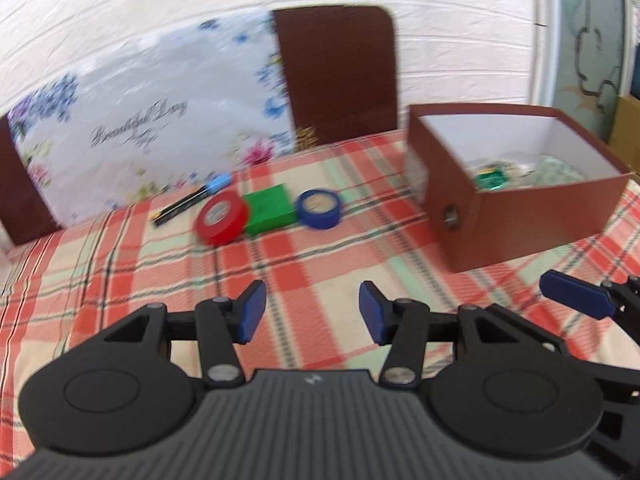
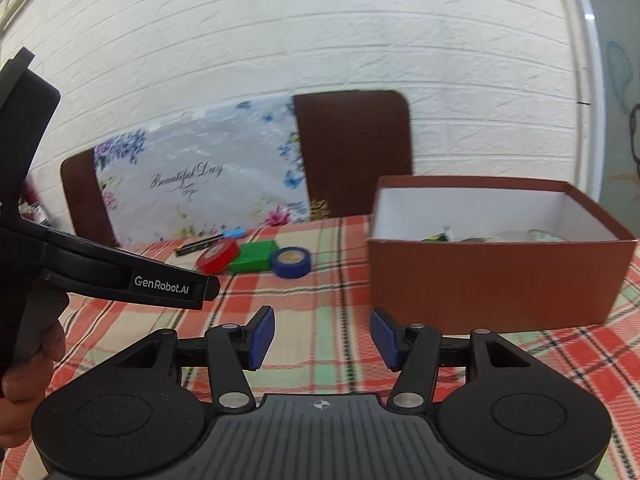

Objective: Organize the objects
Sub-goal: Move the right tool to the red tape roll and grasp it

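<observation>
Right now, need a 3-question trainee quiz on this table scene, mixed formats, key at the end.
1. True or false: the left gripper is shut on the marker.
2. Which item lies between the red tape roll and the blue tape roll? A) marker B) green block C) brown box
3. Fill in: the brown box is open-topped and already ____ some items.

Key: 1 false, both the left gripper and right gripper are open and empty; 2 B; 3 holds.
</observation>
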